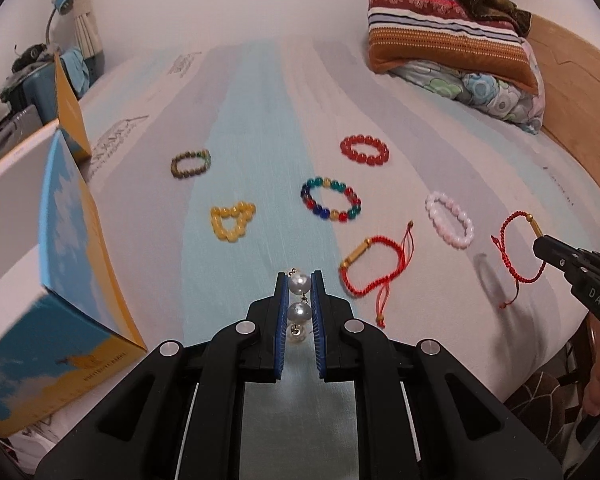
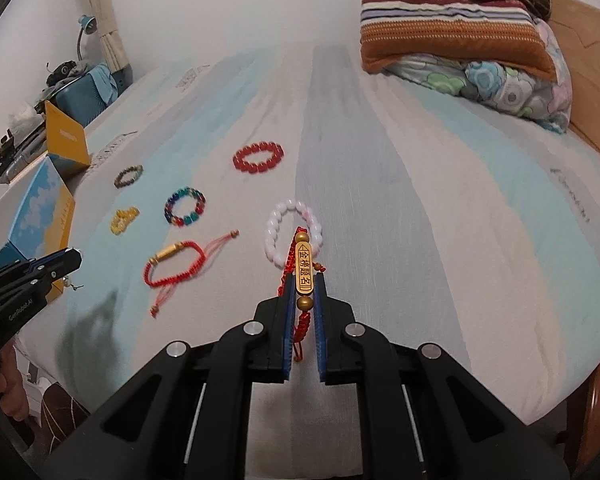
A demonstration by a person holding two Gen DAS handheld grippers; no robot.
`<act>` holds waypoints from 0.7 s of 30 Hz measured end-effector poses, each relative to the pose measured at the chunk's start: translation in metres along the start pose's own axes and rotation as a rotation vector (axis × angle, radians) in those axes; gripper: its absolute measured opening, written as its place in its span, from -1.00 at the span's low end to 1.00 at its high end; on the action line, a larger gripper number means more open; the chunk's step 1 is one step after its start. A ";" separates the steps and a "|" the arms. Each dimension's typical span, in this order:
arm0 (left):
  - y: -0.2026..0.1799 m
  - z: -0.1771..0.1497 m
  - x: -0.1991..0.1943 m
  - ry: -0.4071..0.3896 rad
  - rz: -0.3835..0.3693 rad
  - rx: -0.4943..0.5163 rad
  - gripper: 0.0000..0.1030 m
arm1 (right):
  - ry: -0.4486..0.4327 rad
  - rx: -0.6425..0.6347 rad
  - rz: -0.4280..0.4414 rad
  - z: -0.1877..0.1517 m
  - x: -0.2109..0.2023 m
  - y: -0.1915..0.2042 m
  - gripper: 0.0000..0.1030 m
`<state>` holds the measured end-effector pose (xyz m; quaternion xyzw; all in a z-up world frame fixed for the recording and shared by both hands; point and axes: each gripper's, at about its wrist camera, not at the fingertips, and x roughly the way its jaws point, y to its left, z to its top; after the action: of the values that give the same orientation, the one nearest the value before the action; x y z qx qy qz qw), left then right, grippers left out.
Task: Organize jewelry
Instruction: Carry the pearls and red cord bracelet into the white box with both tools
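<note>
My left gripper (image 1: 299,277) is shut on a pearl bracelet (image 1: 299,285), held above the striped bed sheet (image 1: 260,120). My right gripper (image 2: 303,276) is shut on a red cord bracelet with a gold bar (image 2: 303,270); in the left wrist view that bracelet (image 1: 516,248) hangs from the right gripper (image 1: 538,246). On the sheet lie a second red cord bracelet (image 1: 374,270), a pink bead bracelet (image 1: 450,220), a multicoloured one (image 1: 331,199), a red bead one (image 1: 364,150), a yellow one (image 1: 232,222) and a brown one (image 1: 191,163).
An open blue and yellow box (image 1: 60,280) stands at the left edge of the bed, its lid (image 1: 70,108) upright behind it. Pillows and folded blankets (image 1: 452,52) are piled at the far right by the wooden headboard (image 1: 572,92). A hand (image 2: 4,384) holds the left gripper (image 2: 70,260).
</note>
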<state>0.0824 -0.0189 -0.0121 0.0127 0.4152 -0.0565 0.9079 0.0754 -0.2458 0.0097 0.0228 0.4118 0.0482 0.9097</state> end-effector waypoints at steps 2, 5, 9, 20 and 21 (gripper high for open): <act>0.001 0.007 -0.005 -0.003 -0.008 0.001 -0.79 | -0.009 -0.015 0.001 0.007 -0.003 0.003 -0.85; 0.006 0.019 -0.013 -0.015 -0.011 -0.002 -0.79 | -0.023 -0.034 0.004 0.022 -0.008 0.009 -0.85; 0.013 0.037 -0.027 -0.040 0.009 -0.006 -0.79 | -0.048 -0.064 0.000 0.047 -0.017 0.021 -0.85; 0.054 0.074 -0.059 -0.059 0.066 -0.066 -0.79 | -0.089 -0.141 0.082 0.114 -0.036 0.076 -0.85; 0.059 0.075 -0.062 -0.059 0.081 -0.074 -0.79 | -0.089 -0.144 0.098 0.119 -0.037 0.084 -0.85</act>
<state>0.1052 0.0404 0.0824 -0.0057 0.3893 -0.0049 0.9211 0.1346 -0.1660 0.1226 -0.0205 0.3648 0.1213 0.9229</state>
